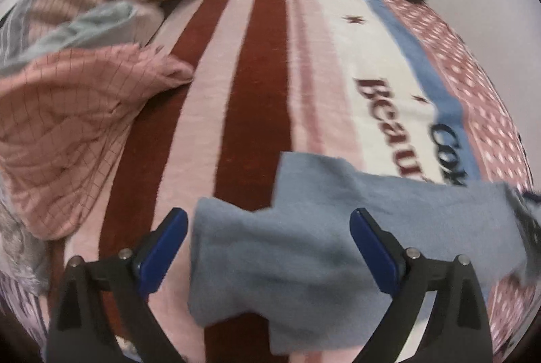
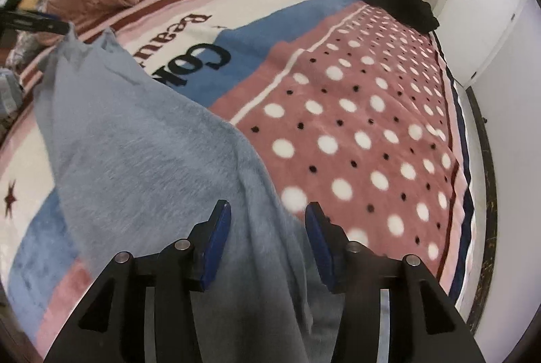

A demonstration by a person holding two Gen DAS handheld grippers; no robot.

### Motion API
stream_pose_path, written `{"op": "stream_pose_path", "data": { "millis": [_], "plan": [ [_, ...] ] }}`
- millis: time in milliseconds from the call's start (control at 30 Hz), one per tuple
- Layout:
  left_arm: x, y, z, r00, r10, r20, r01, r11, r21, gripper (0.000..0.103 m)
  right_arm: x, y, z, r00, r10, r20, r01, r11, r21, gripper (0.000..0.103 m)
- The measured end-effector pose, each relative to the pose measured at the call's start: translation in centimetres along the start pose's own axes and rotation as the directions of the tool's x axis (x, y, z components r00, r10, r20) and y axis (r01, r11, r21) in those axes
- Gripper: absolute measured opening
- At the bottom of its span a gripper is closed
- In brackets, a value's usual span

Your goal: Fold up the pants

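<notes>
Grey-blue pants (image 2: 142,160) lie on the bed blanket (image 2: 355,112), partly doubled over, edges uneven. Left gripper (image 1: 268,249) fingers spread wide over one end, gripping nothing. Right gripper (image 2: 268,244) fingers part-open, cloth between them but not pinched. Folding looks mid-way; more folds and squaring up remain.

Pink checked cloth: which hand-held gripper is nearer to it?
Left. The left hand-held gripper hovers just beside the pink checked cloth; the right hand-held gripper is farther off, across the grey pants, by the blanket's dotted part.
</notes>
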State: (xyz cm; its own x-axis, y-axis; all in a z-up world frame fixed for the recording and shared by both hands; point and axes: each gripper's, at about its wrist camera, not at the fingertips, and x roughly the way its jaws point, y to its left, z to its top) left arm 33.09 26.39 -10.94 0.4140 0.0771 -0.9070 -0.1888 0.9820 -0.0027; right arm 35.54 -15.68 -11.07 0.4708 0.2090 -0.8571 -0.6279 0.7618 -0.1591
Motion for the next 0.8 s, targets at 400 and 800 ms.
{"op": "stream_pose_path", "data": {
  "millis": [400,800],
  "plan": [
    [1.2,-0.4,-0.5,0.990,-0.123,-0.064,0.123,0.992,-0.010,0.006,-0.8,0.5,-2.7,1.000,0.029,0.006,-0.029,0.999,0.018,0.041],
    [-1.9,1.0,2.4,0.964,0.160,0.213,-0.136,0.983,-0.124,0.000,-2.3,0.6,-3.6,0.997,0.052,0.056,-0.055,0.997,0.056,0.041]
  ]
}}
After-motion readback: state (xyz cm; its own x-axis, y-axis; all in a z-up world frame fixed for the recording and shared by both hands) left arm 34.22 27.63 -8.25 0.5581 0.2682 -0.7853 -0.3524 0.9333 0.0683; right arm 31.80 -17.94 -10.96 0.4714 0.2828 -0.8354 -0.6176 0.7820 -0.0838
